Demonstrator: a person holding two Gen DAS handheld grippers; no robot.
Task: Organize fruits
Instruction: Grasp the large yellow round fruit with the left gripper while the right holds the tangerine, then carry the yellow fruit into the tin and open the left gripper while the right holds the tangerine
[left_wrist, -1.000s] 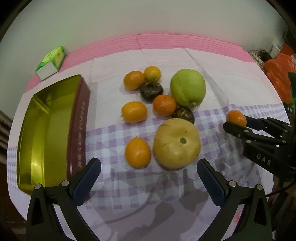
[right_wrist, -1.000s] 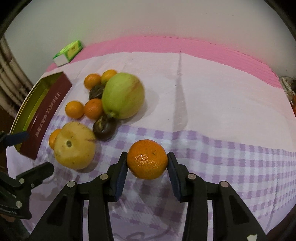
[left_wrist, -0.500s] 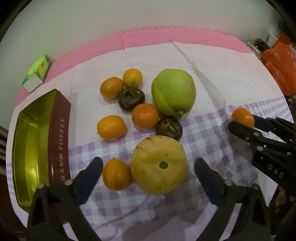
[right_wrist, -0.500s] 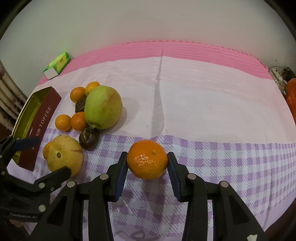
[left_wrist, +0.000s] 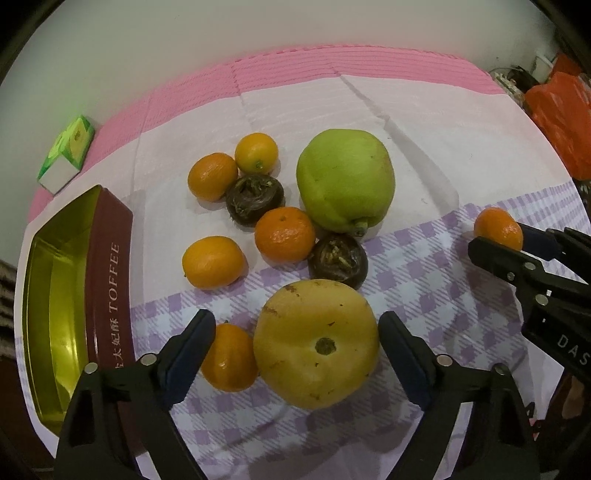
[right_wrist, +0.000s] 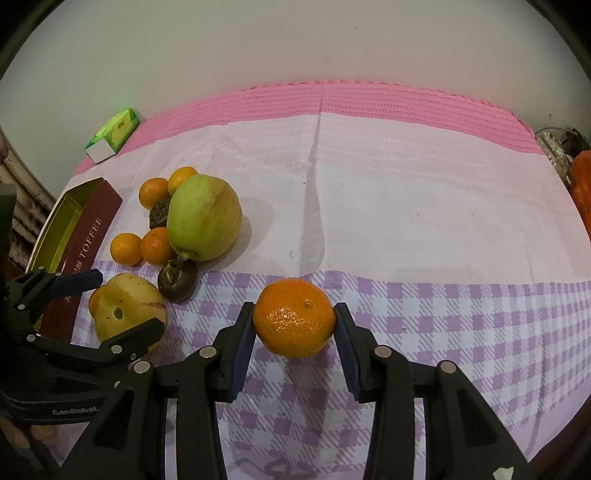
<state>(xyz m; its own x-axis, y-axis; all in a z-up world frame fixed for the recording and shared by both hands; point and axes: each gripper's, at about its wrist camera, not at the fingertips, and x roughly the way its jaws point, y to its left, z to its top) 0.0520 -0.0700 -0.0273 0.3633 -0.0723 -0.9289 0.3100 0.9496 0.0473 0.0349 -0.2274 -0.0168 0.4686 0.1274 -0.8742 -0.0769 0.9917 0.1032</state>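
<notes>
Left gripper (left_wrist: 297, 345) spread wide around yellow pear (left_wrist: 316, 343), small orange (left_wrist: 229, 358) beside left finger.

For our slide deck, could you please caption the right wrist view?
Right gripper clamps an orange above the checked cloth.

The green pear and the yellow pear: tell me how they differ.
The green pear lies far back on the white cloth; the yellow pear lies near, on the purple check. The green pear shows its stem, the yellow pear a dark dimple. The open left gripper flanks only the yellow pear. Both are untouched.
</notes>
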